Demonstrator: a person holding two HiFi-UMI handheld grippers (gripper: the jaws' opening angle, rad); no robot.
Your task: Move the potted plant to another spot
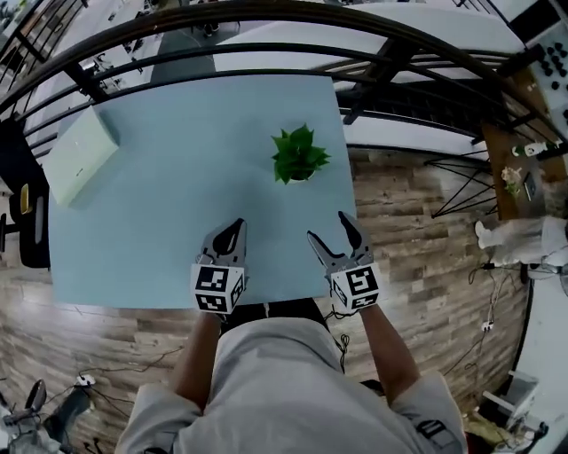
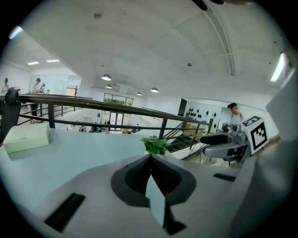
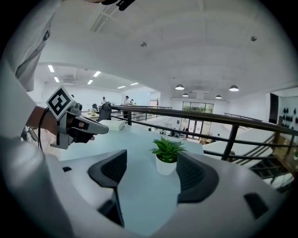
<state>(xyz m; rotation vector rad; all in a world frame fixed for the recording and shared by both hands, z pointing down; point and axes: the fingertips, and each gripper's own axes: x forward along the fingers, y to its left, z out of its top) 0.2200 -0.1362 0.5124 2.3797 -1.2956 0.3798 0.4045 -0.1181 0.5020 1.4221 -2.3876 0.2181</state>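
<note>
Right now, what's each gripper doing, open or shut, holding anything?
Left gripper: shut, empty.
Right gripper: open, empty; the potted plant stands ahead, untouched.

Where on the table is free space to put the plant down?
The light blue table is bare between the pale flat box and the small green potted plant. Crowded: near edge, by the left tool and right tool.

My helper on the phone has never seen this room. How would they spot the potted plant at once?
Find the pale blue table beside the railing. The potted plant stands toward its far right side. It is the only leafy green thing, in a white pot, unlike the flat pale box at far left.
</note>
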